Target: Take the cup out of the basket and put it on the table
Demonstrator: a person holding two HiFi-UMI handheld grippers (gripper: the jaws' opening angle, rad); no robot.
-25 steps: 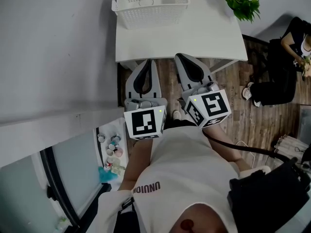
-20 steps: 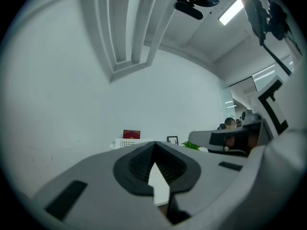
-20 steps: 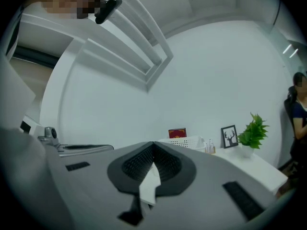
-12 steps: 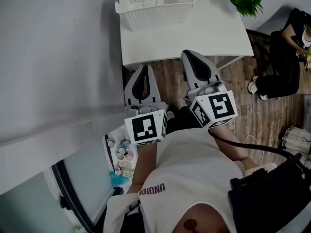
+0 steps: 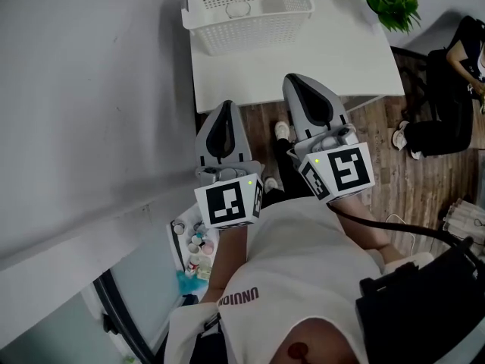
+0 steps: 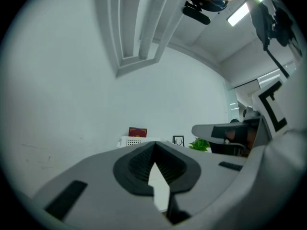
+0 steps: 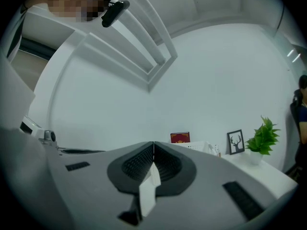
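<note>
The white lattice basket (image 5: 250, 17) stands at the far end of the white table (image 5: 318, 59). A small pale round rim inside it looks like the cup (image 5: 238, 9). My left gripper (image 5: 225, 105) is shut and empty, over the wooden floor just short of the table's front edge. Also shut and empty, my right gripper (image 5: 295, 78) has its tip at that edge. The left gripper view has the closed tips (image 6: 154, 143) level, with the basket (image 6: 136, 141) far ahead. In the right gripper view the shut tips (image 7: 153, 143) point toward the basket (image 7: 196, 146).
A grey wall runs along the left. On the table's far right are a potted plant (image 5: 394, 6) and a framed deer picture (image 7: 235, 142); a red box (image 7: 180, 138) stands behind the basket. A person in black (image 5: 455, 74) sits at the right. Small jars (image 5: 195, 245) lie on the floor.
The table and basket have come closer and lower in the head view. Both shut grippers have advanced toward the table's front edge.
</note>
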